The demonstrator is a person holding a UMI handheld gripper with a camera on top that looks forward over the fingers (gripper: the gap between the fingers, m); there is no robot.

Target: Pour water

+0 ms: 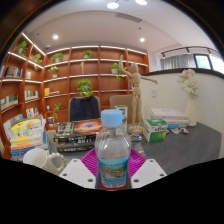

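A clear plastic water bottle [112,152] with a pale blue cap and a blue-green label stands upright between my fingers, held above the table. My gripper [112,170] is shut on the bottle, its magenta pads [90,161] pressing on both sides of the lower body. A white cup [38,157] sits to the left of the fingers, low on the table.
Ahead lies a table [175,145] with books [88,128] and a green-white box [155,129]. A colourful box [25,133] stands at the left. Wooden shelves [90,70] with plants line the back wall; a white counter [205,105] stands at the right.
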